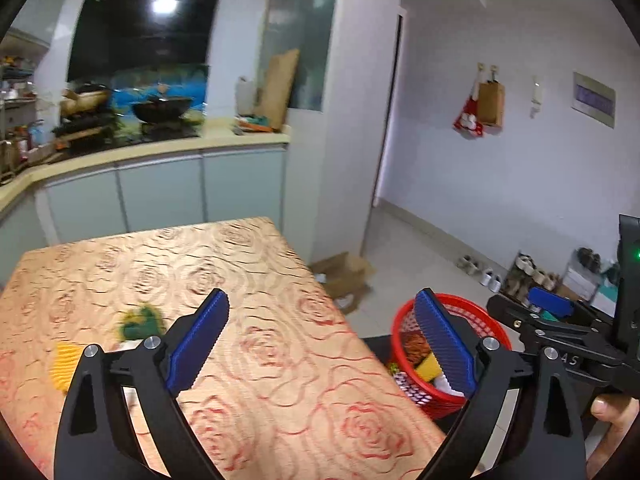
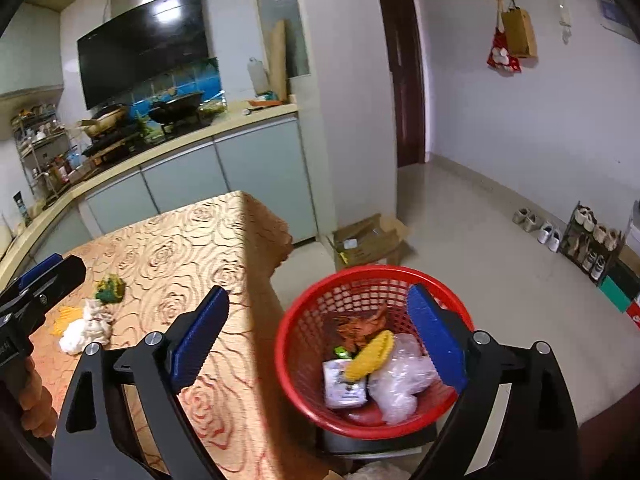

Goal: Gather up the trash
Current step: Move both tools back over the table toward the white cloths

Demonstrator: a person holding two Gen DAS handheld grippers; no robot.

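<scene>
A red mesh basket stands on a dark stool beside the table and holds several pieces of trash: a yellow piece, clear plastic, a small white packet and brown scraps. It also shows in the left wrist view. On the table lie a green-yellow scrap, a crumpled white tissue and a yellow piece. My right gripper is open and empty, above the basket's left rim. My left gripper is open and empty over the table's right part.
The table has a gold rose-patterned cloth. A kitchen counter with pans runs behind it. An open cardboard box lies on the floor past the basket. Shoes and a shoe rack line the right wall.
</scene>
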